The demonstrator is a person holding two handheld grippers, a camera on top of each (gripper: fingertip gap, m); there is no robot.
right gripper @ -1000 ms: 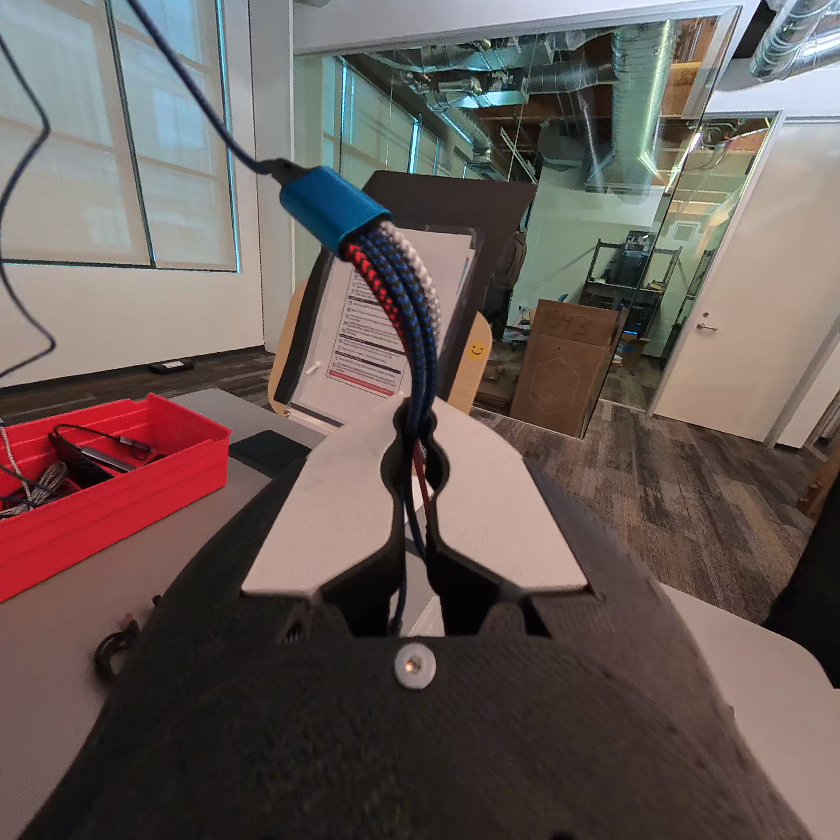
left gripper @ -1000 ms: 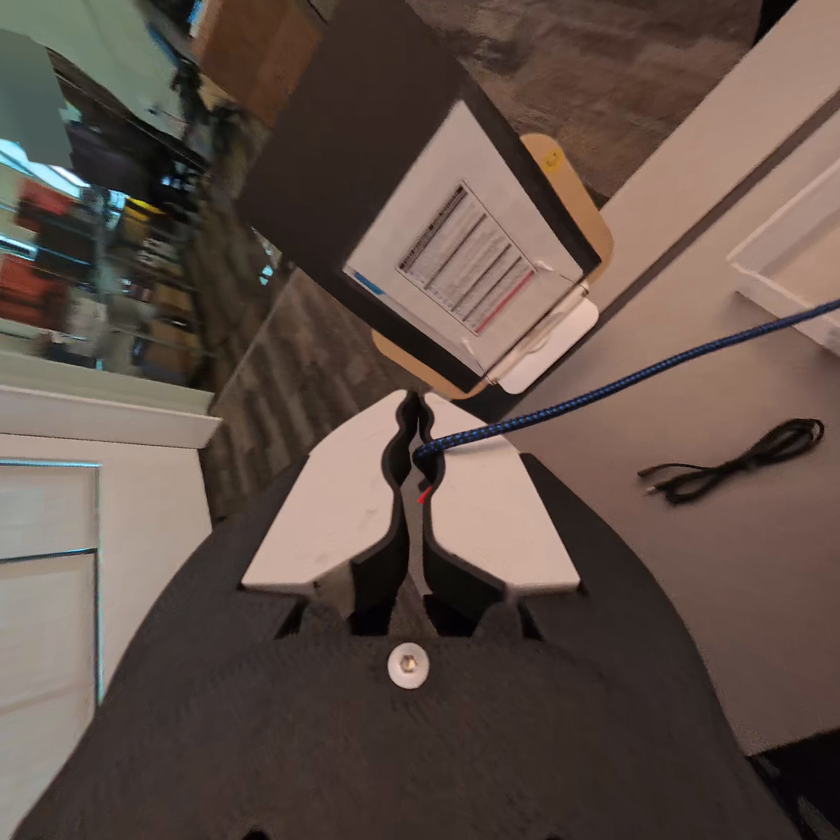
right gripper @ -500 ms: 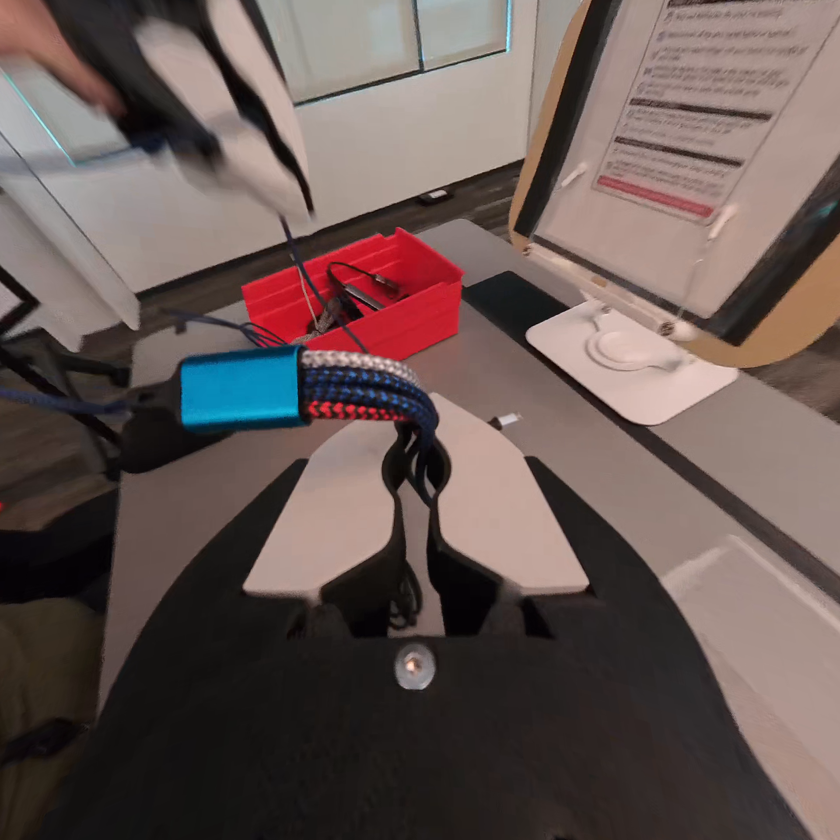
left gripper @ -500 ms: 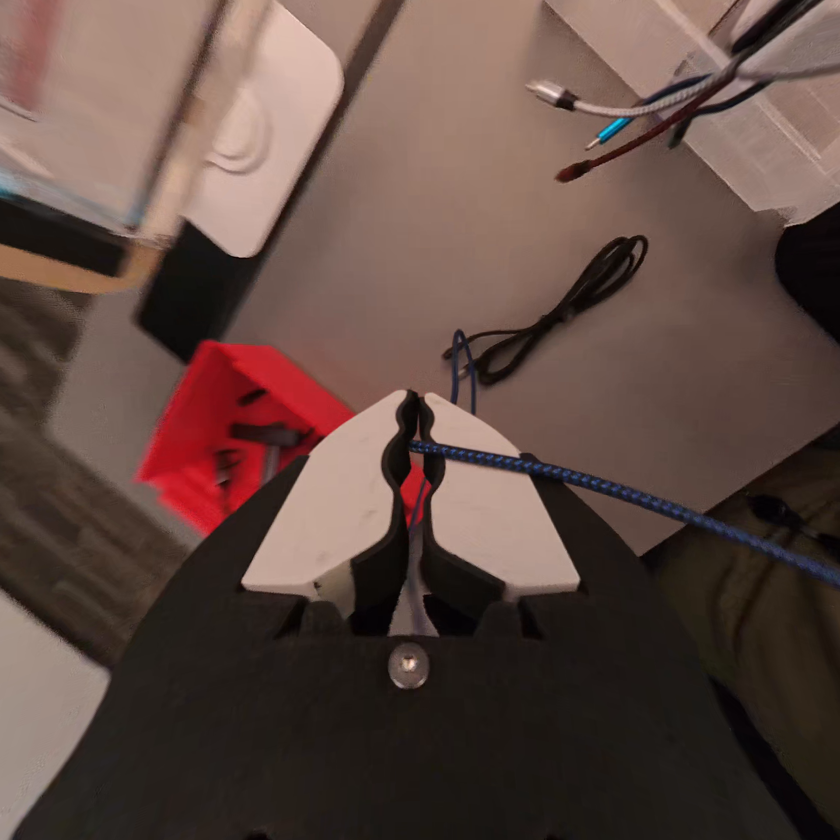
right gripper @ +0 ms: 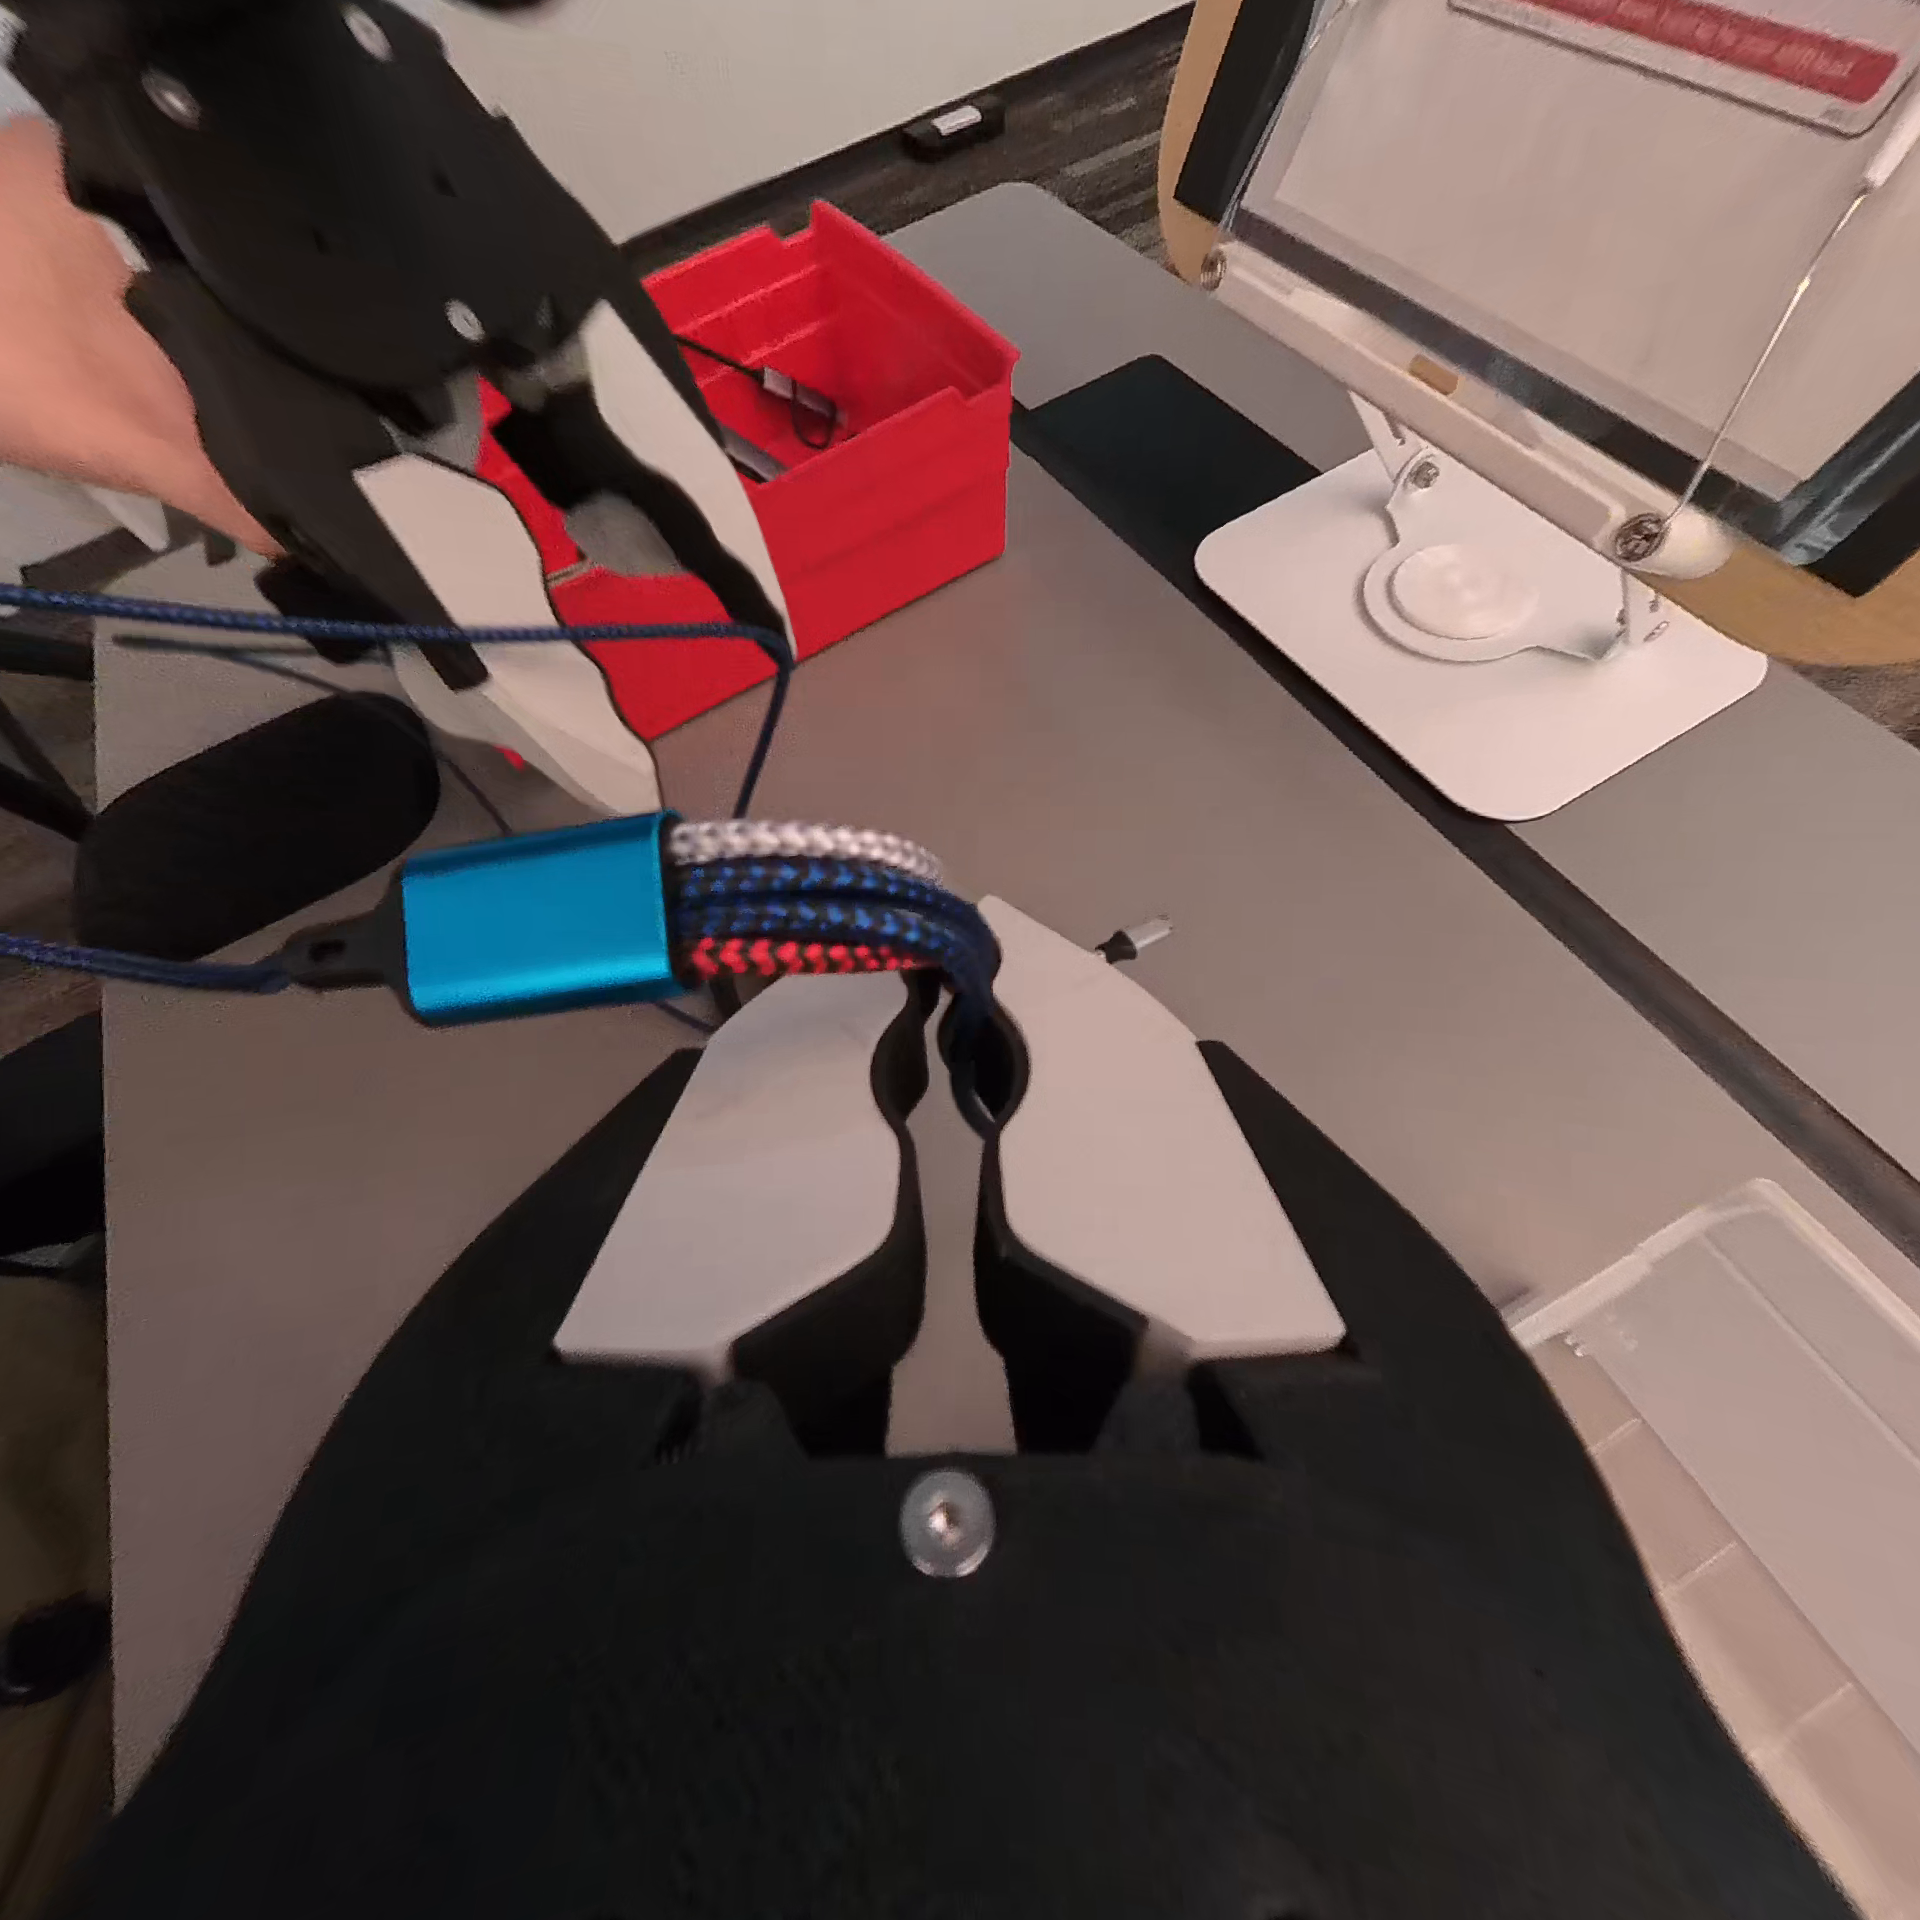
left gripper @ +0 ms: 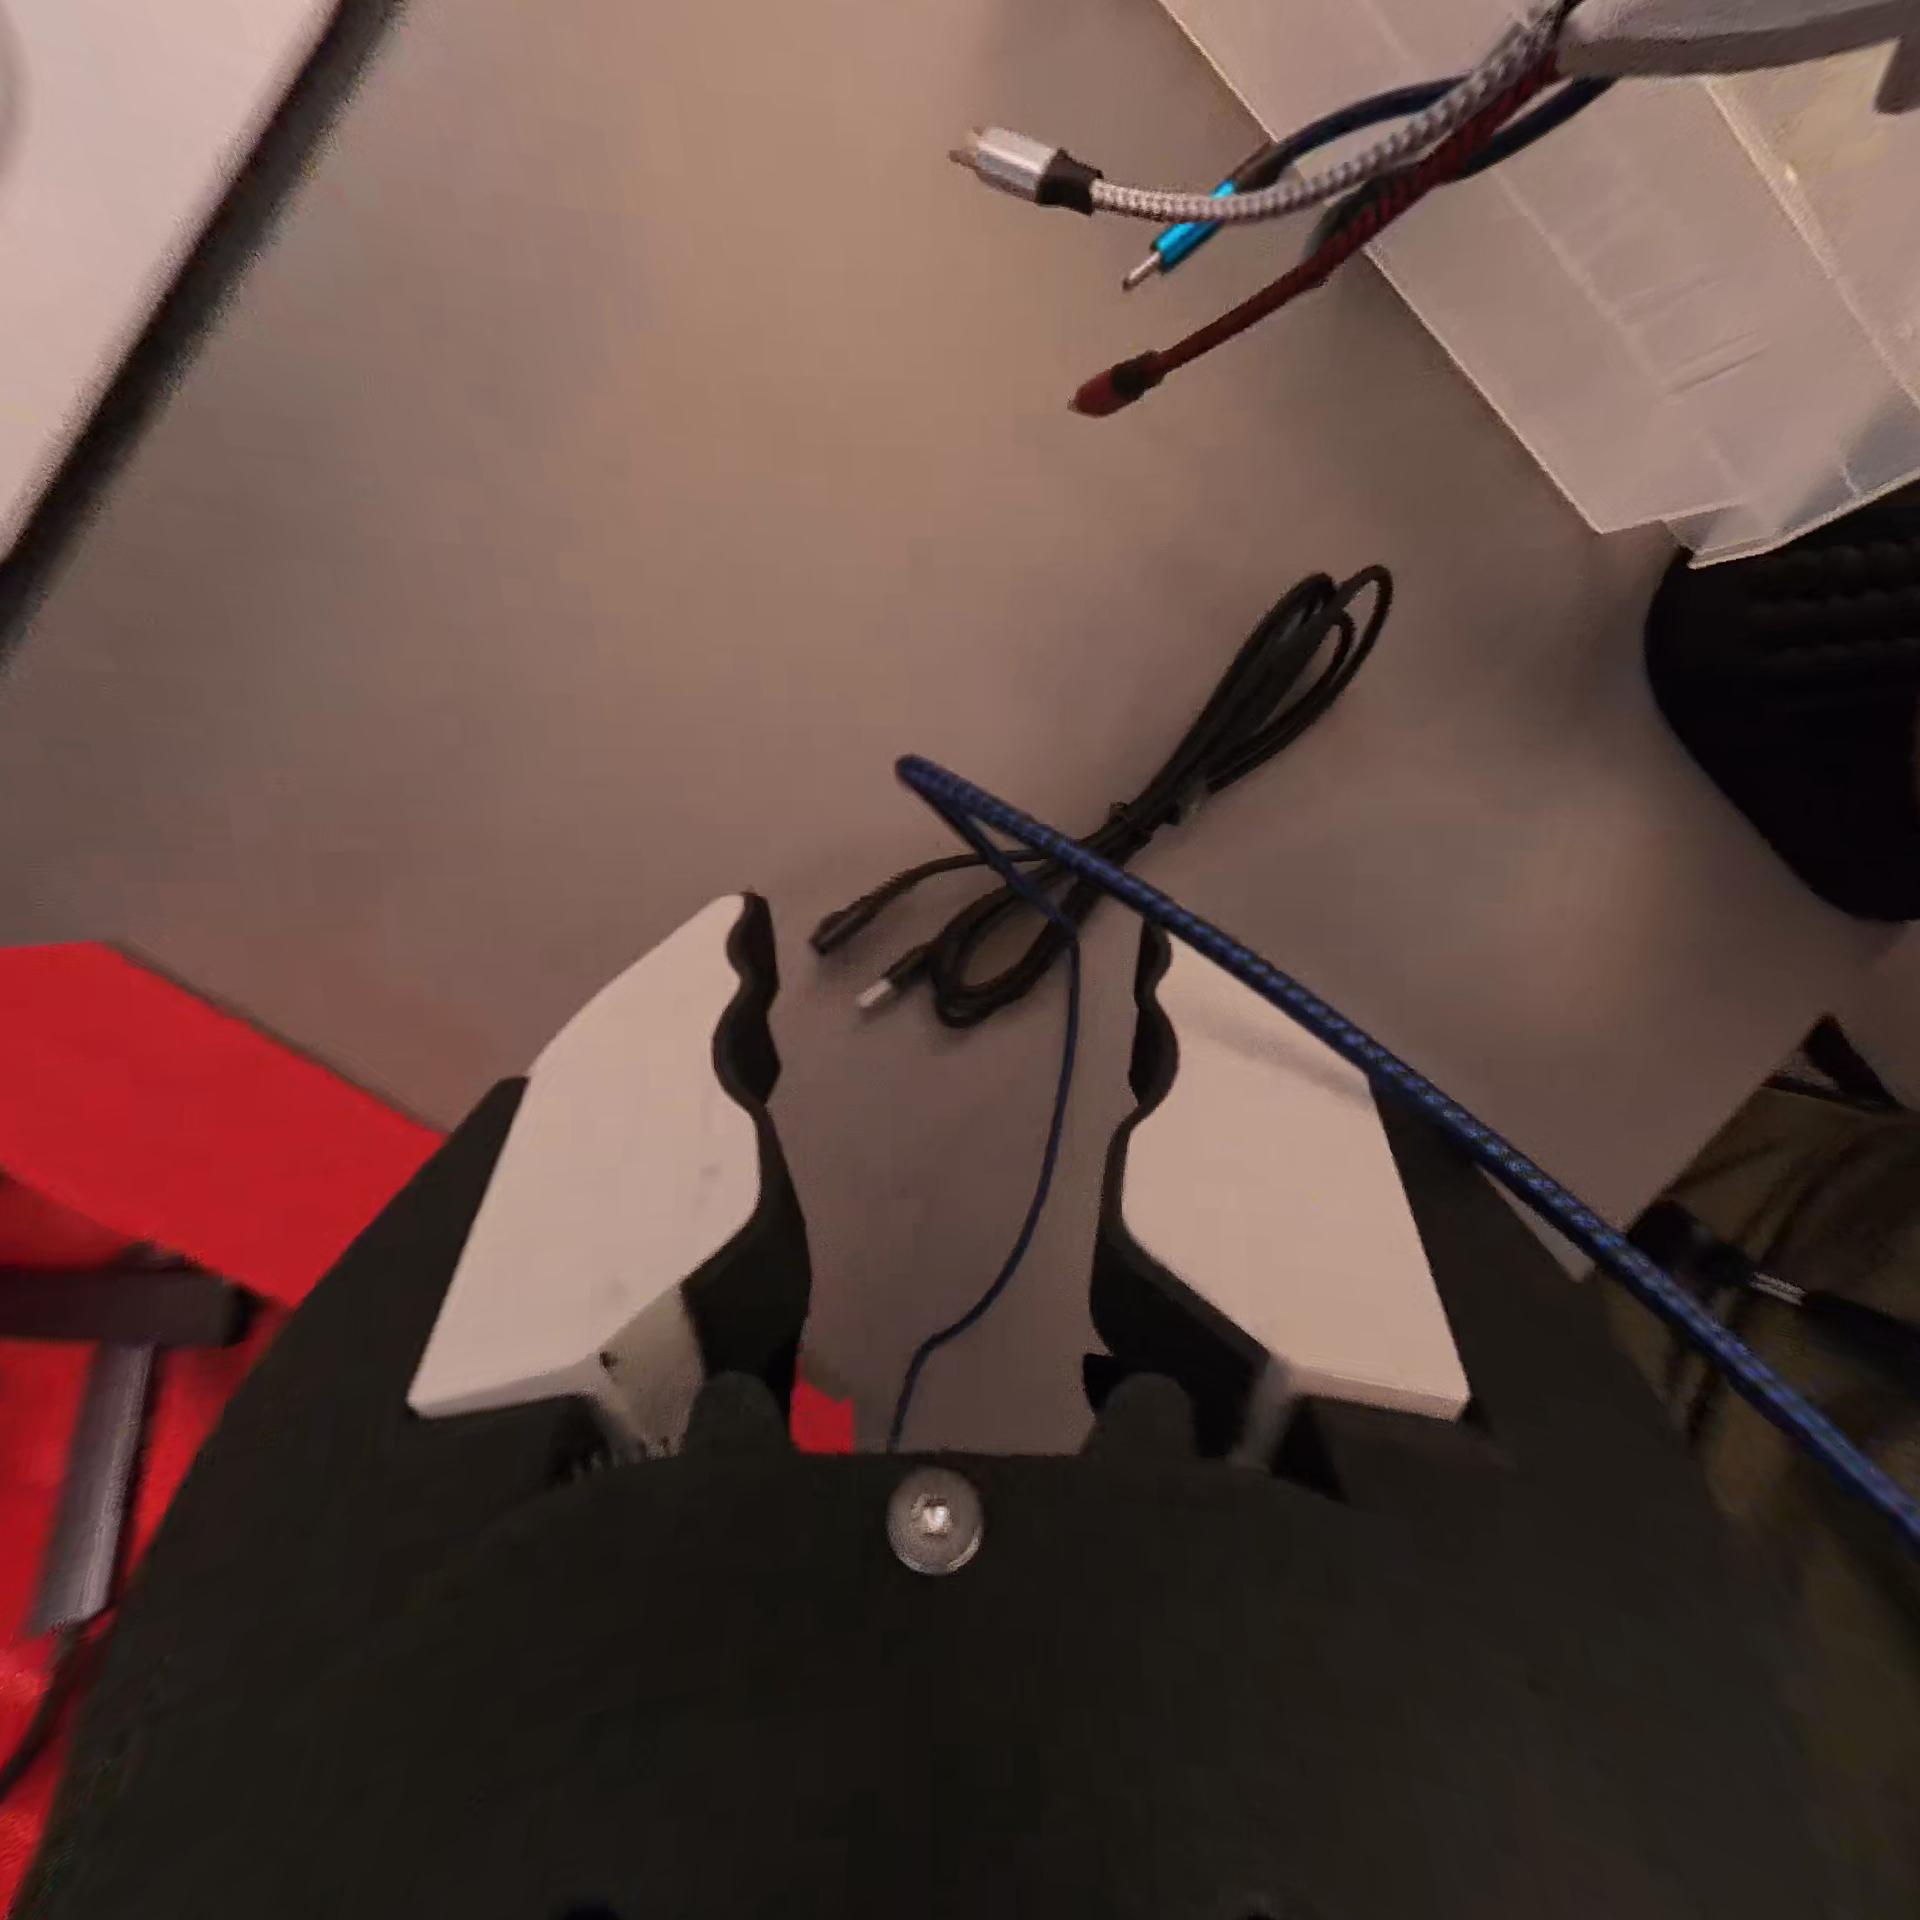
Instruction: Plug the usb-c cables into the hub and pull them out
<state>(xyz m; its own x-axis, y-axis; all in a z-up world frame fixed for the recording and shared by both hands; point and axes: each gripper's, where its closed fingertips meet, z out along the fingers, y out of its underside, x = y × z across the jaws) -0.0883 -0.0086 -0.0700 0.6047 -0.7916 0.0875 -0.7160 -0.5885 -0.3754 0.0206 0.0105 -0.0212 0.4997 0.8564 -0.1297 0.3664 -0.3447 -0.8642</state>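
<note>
My right gripper [right gripper: 940, 1003] is shut on a bundle of braided cables [right gripper: 821, 904], white, blue and red, just past a blue metal splitter block [right gripper: 535, 914]. The bundle's loose plug ends, silver [left gripper: 1013, 161], blue [left gripper: 1174, 249] and red [left gripper: 1117, 395], hang at the top right of the left wrist view. My left gripper [left gripper: 948, 945] is open above the table; it also shows in the right wrist view [right gripper: 717, 665]. The long blue braided cable [left gripper: 1299, 1018] lies across its right finger and loops over a fingertip [right gripper: 764, 613].
A coiled black cable [left gripper: 1236, 748] lies on the grey table [left gripper: 623, 520] under my left gripper. A red bin [right gripper: 883, 436] with cables stands to the left. A white stand base [right gripper: 1475, 644] sits behind; a clear plastic box [right gripper: 1714, 1455] is right. Tip to tip, the grippers are about 12 cm apart.
My left gripper has opened and let go of the blue cable, which now only rests on its finger. Both grippers have tipped down towards the table and come closer together.
</note>
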